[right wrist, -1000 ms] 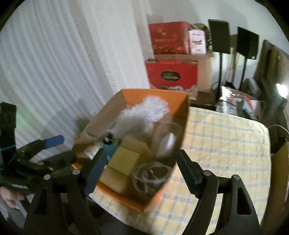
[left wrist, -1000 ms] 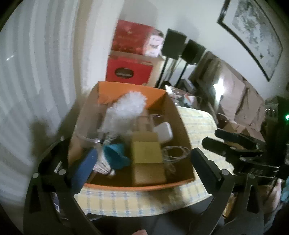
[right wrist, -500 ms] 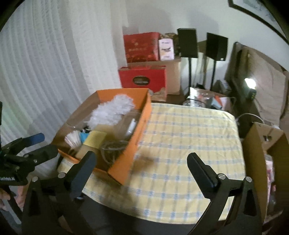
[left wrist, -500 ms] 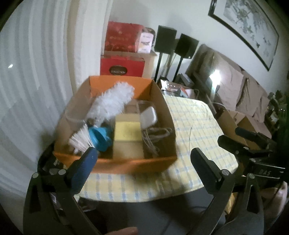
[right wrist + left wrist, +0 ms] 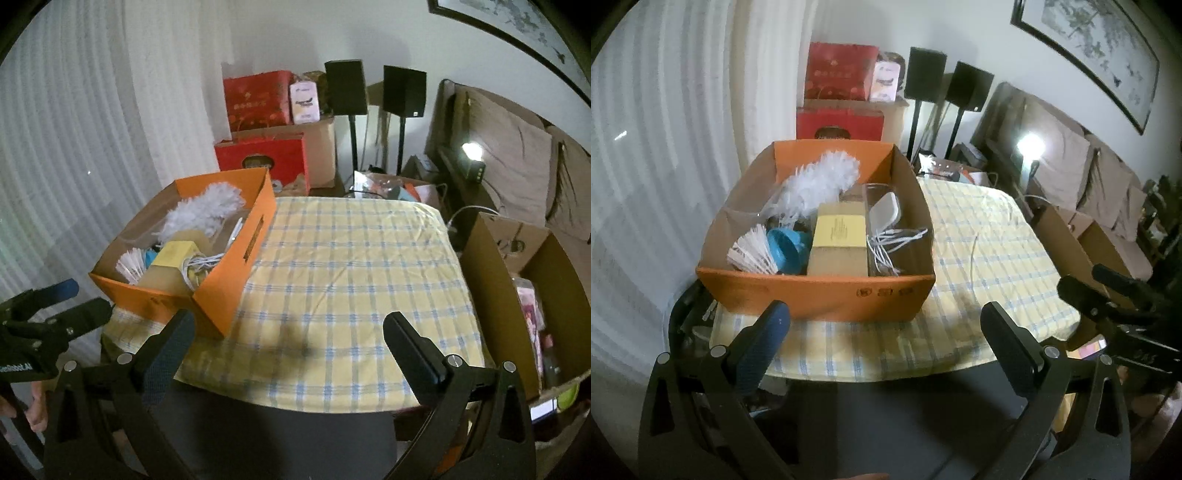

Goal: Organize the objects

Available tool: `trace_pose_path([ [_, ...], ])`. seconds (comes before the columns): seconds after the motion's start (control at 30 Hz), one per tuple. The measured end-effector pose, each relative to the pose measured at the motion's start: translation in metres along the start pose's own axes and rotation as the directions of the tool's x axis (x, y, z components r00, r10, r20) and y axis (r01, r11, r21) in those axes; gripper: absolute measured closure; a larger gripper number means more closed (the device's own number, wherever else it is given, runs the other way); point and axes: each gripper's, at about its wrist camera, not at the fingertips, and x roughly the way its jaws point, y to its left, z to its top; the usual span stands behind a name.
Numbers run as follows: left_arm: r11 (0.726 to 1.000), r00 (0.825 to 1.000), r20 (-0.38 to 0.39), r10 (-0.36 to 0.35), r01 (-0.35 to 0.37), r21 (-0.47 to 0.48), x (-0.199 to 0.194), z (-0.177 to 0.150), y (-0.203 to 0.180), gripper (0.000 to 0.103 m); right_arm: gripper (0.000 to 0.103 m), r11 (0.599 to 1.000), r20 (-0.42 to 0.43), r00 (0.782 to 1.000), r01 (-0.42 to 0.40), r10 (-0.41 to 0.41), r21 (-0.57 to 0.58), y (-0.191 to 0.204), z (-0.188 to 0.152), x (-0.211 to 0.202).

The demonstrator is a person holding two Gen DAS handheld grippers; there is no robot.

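Both grippers, left (image 5: 884,319) and right (image 5: 288,330), gape wide, nothing between the jaws; right jaws have just been opening. Table (image 5: 351,266): cloth bare, centre frame. Box (image 5: 812,288), centre left, holds duster (image 5: 820,182), carton (image 5: 840,240), cable (image 5: 894,243), shuttlecock (image 5: 750,251). Judged: sorting looks done or nearly so.

I am looking into the orange box (image 5: 816,291), where its front wall is hiding the bottom of the contents. A white duster (image 5: 816,184) is covering whatever lies behind it. The frame edge is cutting off the wall picture (image 5: 1089,48) and the open brown carton (image 5: 517,280), whose contents are too blurred to name.
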Motion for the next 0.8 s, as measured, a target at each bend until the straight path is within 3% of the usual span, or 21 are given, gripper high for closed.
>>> trace_pose_path([
  [0.8,0.996,0.996,0.008,0.087,-0.087,0.004,0.006,-0.004,-0.004,0.0,0.001,0.999,0.013,0.999,0.035,-0.035,0.032,-0.01,-0.011,-0.009],
])
